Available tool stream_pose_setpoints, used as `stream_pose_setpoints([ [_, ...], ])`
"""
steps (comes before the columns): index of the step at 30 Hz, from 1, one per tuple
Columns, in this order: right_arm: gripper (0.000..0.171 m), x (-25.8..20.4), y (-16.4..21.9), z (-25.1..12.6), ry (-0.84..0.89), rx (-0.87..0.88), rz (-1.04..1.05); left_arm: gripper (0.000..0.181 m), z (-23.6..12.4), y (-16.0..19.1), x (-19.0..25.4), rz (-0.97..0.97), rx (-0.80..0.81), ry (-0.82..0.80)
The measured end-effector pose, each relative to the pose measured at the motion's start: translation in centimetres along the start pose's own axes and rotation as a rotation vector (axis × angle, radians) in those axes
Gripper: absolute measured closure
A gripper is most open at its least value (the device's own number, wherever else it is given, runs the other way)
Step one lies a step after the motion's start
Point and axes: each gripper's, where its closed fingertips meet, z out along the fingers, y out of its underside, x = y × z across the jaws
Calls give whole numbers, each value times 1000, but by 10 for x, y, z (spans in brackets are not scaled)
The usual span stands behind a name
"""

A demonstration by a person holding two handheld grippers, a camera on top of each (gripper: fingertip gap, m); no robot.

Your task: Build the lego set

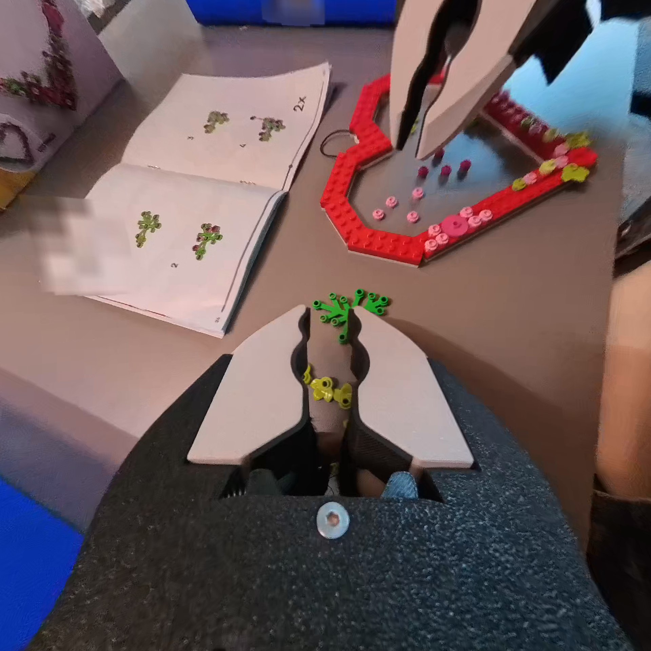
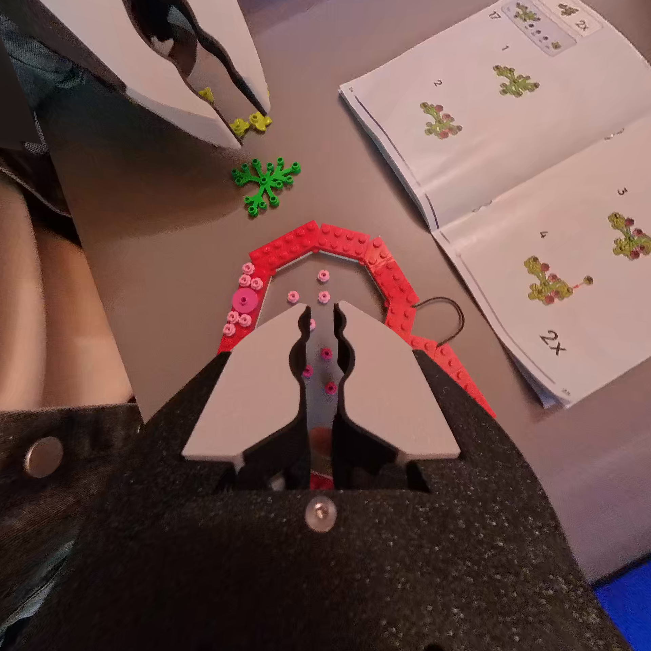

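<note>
A red heart-shaped lego frame [image 1: 370, 243] lies on the brown table, with pink flower studs and lime pieces along one side. It also shows in the right wrist view [image 2: 338, 239]. Loose pink studs [image 2: 323, 276] and dark magenta studs [image 2: 326, 353] lie inside it. A bright green leaf piece [image 1: 334, 311] lies flat on the table [image 2: 266, 183]. My left gripper [image 1: 331, 311] is open and empty, hovering over several lime leaf pieces [image 1: 327, 387], with the green leaf just past its tips. My right gripper [image 2: 321, 306] is narrowly open and empty, above the magenta studs inside the frame.
An open instruction booklet [image 1: 197, 197] lies left of the frame [image 2: 528, 176]. A printed box [image 1: 35, 88] stands at the far left. A blue bin [image 2: 627, 606] sits at the table edge. A black cord loop [image 2: 447, 317] hangs from the frame. A person's leg [image 2: 53, 299] is beside the table. About 12 centimeters separates my left fingertips from my right.
</note>
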Motion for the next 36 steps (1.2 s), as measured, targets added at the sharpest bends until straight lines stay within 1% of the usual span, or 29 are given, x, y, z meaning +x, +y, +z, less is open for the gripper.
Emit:
stream_pose_setpoints([
  [2, 159, 0, 3, -5, 5, 12, 20, 158, -2, 1, 4, -29, 16, 42],
  [4, 158, -2, 0, -7, 0, 37, 31, 156, -1, 10, 1, -15, -30, 24],
  [6, 153, -10, -7, -7, -29, 64, 20, 155, -1, 18, -1, 3, -82, 11],
  [8, 147, -19, -15, -3, -48, 73, -12, 155, 0, 18, 3, -2, -85, 40],
  [11, 142, -29, -22, 6, -78, 54, -64, 154, 4, 18, 6, 6, -100, 45],
  [16, 138, -24, -28, 12, -96, 23, -79, 156, 4, 19, 4, 6, -101, 30],
  [20, 138, -29, -34, 17, -123, 27, -95, 156, 1, 18, 3, 10, -91, 33],
  [24, 137, -39, -40, 29, -148, 20, -113, 155, -5, 25, 2, 3, -100, 49],
  [28, 137, -51, -42, 45, -158, -17, -147, 154, -10, 26, 9, -1, -74, 108],
  [31, 137, -50, -39, 58, -114, -57, -167, 154, -7, 23, 13, 9, -57, 122],
  [36, 139, -50, -41, 67, -79, -75, -171, 154, 4, 24, 17, 38, -101, 102],
])
